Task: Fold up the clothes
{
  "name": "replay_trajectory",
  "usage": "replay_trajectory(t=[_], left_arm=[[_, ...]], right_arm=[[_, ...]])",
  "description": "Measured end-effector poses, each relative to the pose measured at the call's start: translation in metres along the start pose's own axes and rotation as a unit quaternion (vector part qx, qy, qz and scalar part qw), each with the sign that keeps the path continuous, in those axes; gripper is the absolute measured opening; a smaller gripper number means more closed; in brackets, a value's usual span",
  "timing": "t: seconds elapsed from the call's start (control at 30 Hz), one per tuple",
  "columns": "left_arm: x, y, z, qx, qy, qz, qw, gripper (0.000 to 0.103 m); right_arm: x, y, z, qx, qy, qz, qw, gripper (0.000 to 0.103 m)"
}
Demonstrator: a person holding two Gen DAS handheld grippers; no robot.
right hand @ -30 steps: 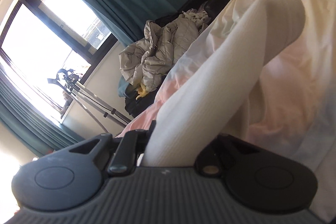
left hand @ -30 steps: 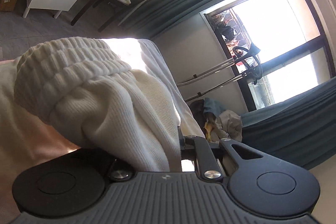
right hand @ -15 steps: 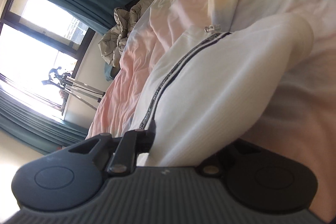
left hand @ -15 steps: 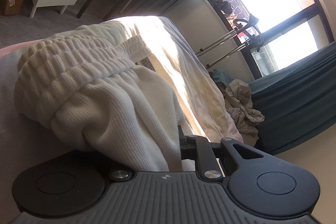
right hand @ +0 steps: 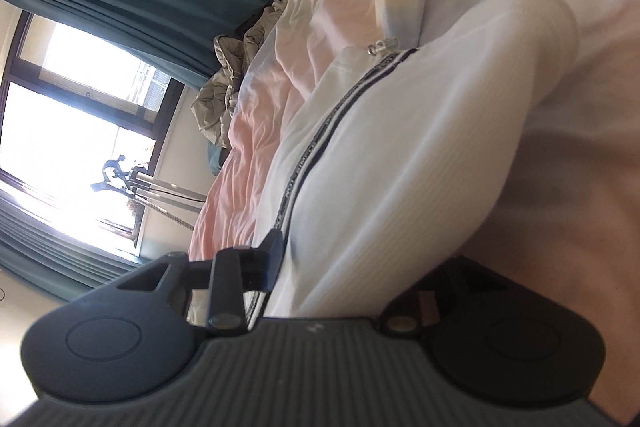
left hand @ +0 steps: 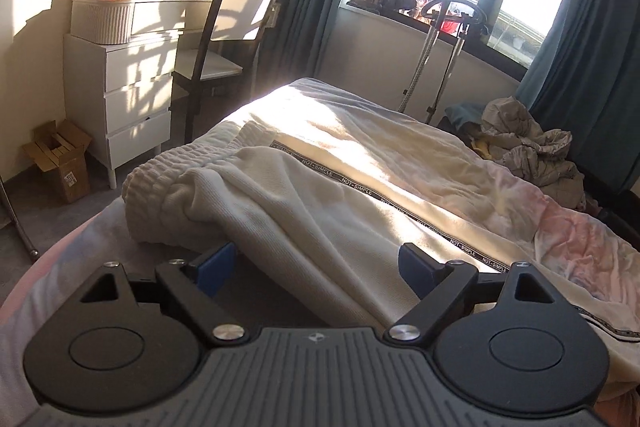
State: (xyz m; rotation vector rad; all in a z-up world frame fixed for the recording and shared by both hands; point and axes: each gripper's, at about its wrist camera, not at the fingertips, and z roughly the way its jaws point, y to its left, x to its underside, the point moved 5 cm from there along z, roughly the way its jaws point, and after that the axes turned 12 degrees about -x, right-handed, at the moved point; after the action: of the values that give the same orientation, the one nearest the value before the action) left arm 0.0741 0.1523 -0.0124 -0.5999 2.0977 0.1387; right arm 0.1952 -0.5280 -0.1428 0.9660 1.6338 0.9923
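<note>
**White trousers being let go on the bed**

The white trousers point(left hand: 304, 195) are lying across the bed point(left hand: 560, 227), the ribbed waistband being bunched at the bed's near edge beside the drawers point(left hand: 128, 99). The left gripper point(left hand: 320, 267) is being opened wide, its blue fingers point(left hand: 216, 263) standing clear of the cloth running between them. The right gripper point(right hand: 352, 259) is also being opened, a trouser fold point(right hand: 400, 167) lying between its fingers; whether they are pressing it cannot be told.
</note>
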Motion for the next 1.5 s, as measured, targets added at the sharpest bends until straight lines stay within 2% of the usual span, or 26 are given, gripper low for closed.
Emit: replay_trajectory(t=[0.1, 0.17, 0.33, 0.47, 0.63, 0.73, 0.87, 0.97, 1.03, 1.13, 1.23, 1.33, 1.43, 1.5], left_arm=[[0.002, -0.035, -0.012, 0.02, -0.02, 0.034, 0.999, 0.091], [0.007, -0.065, -0.017, 0.028, -0.036, 0.068, 0.9966, 0.091], [0.03, -0.129, -0.007, 0.058, -0.031, 0.112, 0.9915, 0.091], [0.052, -0.159, 0.016, 0.067, -0.009, 0.149, 0.9865, 0.091], [0.073, -0.163, 0.043, 0.05, 0.014, 0.18, 0.9823, 0.091], [0.08, -0.162, 0.055, 0.052, 0.034, 0.185, 0.9809, 0.092], [0.089, -0.161, 0.062, 0.048, 0.036, 0.201, 0.9777, 0.093], [0.091, -0.161, 0.062, 0.046, 0.034, 0.201, 0.9779, 0.094], [0.09, -0.159, 0.06, 0.048, 0.032, 0.198, 0.9784, 0.094], [0.087, -0.156, 0.057, 0.051, 0.027, 0.198, 0.9785, 0.094], [0.077, -0.15, 0.053, 0.062, 0.025, 0.172, 0.9828, 0.094], [0.062, -0.138, 0.046, 0.065, 0.009, 0.136, 0.9886, 0.094], [0.042, -0.117, 0.039, 0.068, -0.014, 0.074, 0.9948, 0.094], [0.029, -0.103, 0.033, 0.07, -0.029, 0.032, 0.9966, 0.094]], right_arm=[[0.0, 0.002, -0.003, -0.007, -0.003, 0.008, 1.0, 0.051], [0.002, -0.001, -0.008, -0.012, -0.005, 0.01, 1.0, 0.053], [0.006, -0.007, -0.017, -0.019, -0.008, 0.014, 1.0, 0.053], [0.006, -0.009, -0.018, -0.015, -0.016, 0.009, 1.0, 0.052], [0.009, -0.014, -0.023, -0.015, -0.029, 0.01, 0.999, 0.052], [0.01, -0.018, -0.025, -0.005, -0.036, 0.011, 0.999, 0.041], [0.01, -0.017, -0.03, 0.007, -0.043, 0.006, 0.999, 0.029], [0.012, 0.009, -0.035, 0.035, -0.036, -0.079, 0.996, 0.023], [0.016, 0.036, -0.037, 0.047, -0.04, -0.148, 0.987, 0.021], [0.029, 0.088, -0.037, 0.057, -0.052, -0.259, 0.963, 0.019], [0.058, 0.148, -0.031, 0.051, -0.061, -0.374, 0.924, 0.019], [0.11, 0.203, -0.025, 0.023, -0.059, -0.498, 0.865, 0.018], [0.178, 0.242, -0.017, -0.015, -0.043, -0.603, 0.796, 0.018], [0.232, 0.255, -0.009, -0.039, -0.016, -0.659, 0.751, 0.018]])
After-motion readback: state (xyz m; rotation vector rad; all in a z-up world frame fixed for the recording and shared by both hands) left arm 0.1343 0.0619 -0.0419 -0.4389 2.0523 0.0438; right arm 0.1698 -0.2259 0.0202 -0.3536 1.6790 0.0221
